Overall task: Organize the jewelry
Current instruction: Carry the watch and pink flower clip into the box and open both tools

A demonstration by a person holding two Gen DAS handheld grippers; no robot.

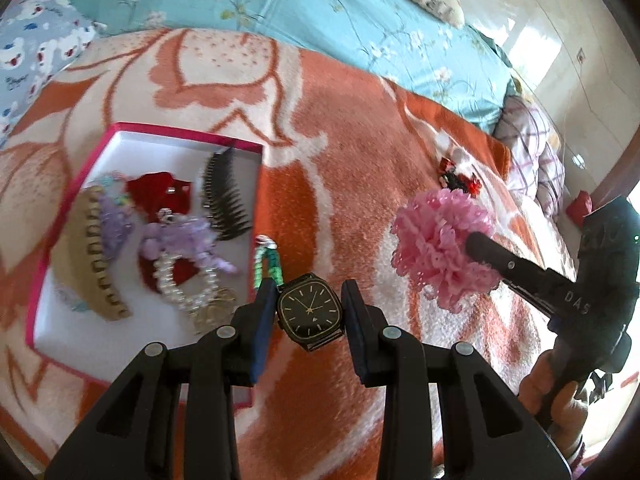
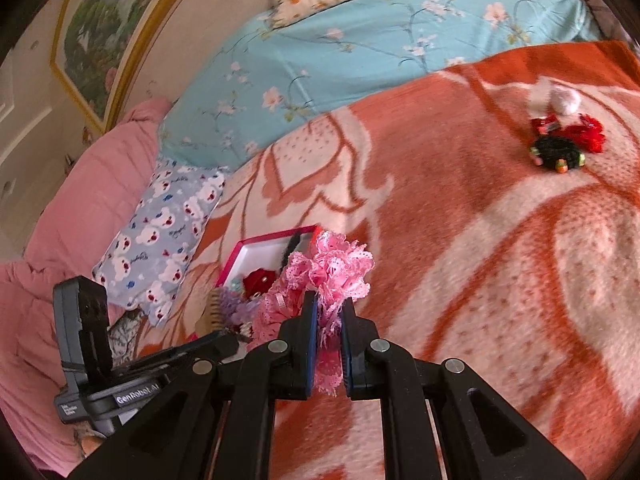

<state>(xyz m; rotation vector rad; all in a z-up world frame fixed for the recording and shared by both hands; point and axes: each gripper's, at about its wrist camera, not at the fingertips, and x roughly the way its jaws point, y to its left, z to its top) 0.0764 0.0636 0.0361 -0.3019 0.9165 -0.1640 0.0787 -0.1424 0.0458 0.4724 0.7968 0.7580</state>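
Note:
My left gripper (image 1: 310,300) is shut on a black square-faced watch (image 1: 311,310) and holds it above the orange blanket, just right of the pink-rimmed white box (image 1: 56,236). The box holds a tan claw clip (image 1: 86,256), a black comb (image 1: 224,196), a pearl bracelet (image 1: 186,280), purple and red hair pieces. A green bead piece (image 1: 269,260) lies by the box's right edge. My right gripper (image 2: 329,312) is shut on a pink lace scrunchie (image 2: 328,272), also seen in the left wrist view (image 1: 442,250). The box (image 2: 244,252) lies beyond it.
A small pile of red and black hair ties (image 2: 560,144) with a white pompom lies far right on the orange-and-white blanket (image 2: 480,240); it also shows in the left wrist view (image 1: 460,176). A blue floral quilt (image 2: 360,40) and pillows lie behind. The left gripper's body (image 2: 92,344) is at lower left.

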